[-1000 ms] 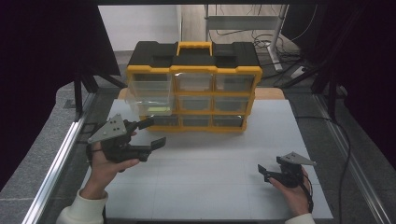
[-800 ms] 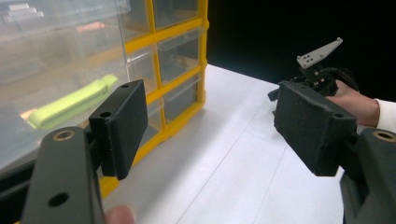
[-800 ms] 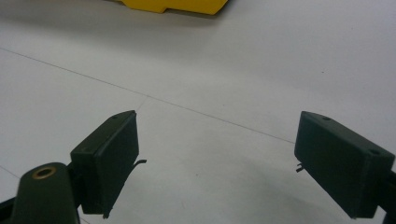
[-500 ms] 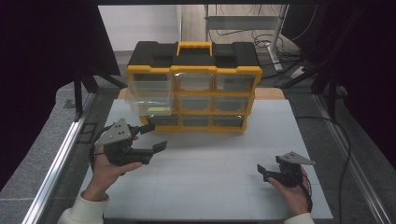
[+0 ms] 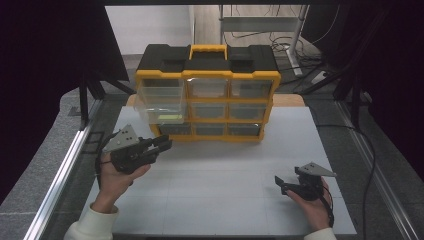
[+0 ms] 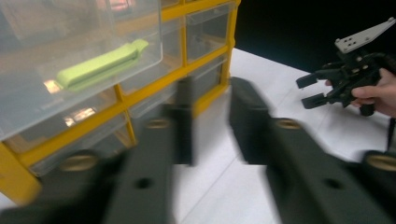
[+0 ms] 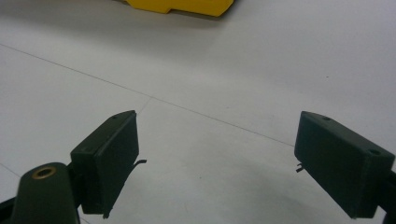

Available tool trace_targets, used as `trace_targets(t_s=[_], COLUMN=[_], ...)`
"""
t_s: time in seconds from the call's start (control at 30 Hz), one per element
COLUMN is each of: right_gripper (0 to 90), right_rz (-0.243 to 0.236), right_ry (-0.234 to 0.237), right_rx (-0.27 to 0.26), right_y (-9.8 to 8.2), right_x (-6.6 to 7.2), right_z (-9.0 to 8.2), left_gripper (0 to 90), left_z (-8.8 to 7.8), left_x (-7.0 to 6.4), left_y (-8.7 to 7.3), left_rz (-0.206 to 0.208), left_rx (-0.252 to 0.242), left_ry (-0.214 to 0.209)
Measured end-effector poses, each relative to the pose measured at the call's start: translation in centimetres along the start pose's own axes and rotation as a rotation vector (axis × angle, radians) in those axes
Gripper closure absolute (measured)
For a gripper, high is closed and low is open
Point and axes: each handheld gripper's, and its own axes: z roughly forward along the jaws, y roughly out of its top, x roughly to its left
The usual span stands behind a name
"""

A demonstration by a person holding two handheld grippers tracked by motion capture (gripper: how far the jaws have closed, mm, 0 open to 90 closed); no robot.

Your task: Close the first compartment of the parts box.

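Here the left claw point(image 5: 162, 144), jaws just closing on nothing, hovers beside the pulled-out drawer point(image 5: 160, 102); right claw point(image 5: 283, 184) gapes empty.

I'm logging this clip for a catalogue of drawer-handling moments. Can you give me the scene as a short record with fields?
setting: white table
main thing: yellow and black drawer organizer, nine clear drawers
open drawer: top left drawer, pulled out
contents: green flat tool inside that drawer
left gripper: just in front of the organizer, jaws have just been closing, nothing between them
right gripper: resting low on the table, jaws wide apart, empty
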Motion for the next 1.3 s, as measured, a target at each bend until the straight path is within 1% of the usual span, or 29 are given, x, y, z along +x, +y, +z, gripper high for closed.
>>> trace_targets(t_s=[0.07,0.2,0.37,0.43,0.5,0.7,0.87,1.0,1.3], right_gripper=[13.9,13.8,13.9,13.9,13.9,13.9,13.9,13.9,13.9], right_rz=[0.000,0.004,0.006,0.000,0.000,0.012,0.006,0.012,0.005], right_ry=[0.001,0.001,0.001,-0.001,-0.003,-0.009,0.001,0.000,-0.004], right_rx=[0.001,0.003,0.003,0.003,0.004,0.002,0.004,0.001,0.001], right_y=[0.0,0.0,0.0,-0.1,-0.1,-0.2,-0.2,-0.2,-0.1], right_x=[0.0,-0.1,-0.1,-0.1,-0.1,-0.3,-0.2,-0.1,-0.1], right_z=[0.0,0.0,-0.1,0.0,-0.1,-0.2,-0.2,-0.3,-0.1], left_gripper=[89.0,89.2,89.2,89.2,89.2,89.2,89.2,89.2,89.2], left_z=[0.0,0.1,0.7,0.8,1.0,1.6,1.8,1.7,1.8], left_x=[0.2,0.7,1.3,1.5,1.6,2.1,2.2,2.5,3.1], left_y=[0.0,0.0,0.2,0.3,0.6,1.2,1.3,1.3,1.3], left_rz=[-0.006,-0.016,-0.027,-0.025,-0.033,-0.037,-0.033,-0.039,-0.052], left_rx=[-0.006,-0.015,-0.028,-0.029,-0.042,-0.057,-0.058,-0.060,-0.068], left_ry=[0.015,0.035,0.072,0.075,0.080,0.088,0.097,0.103,0.117])
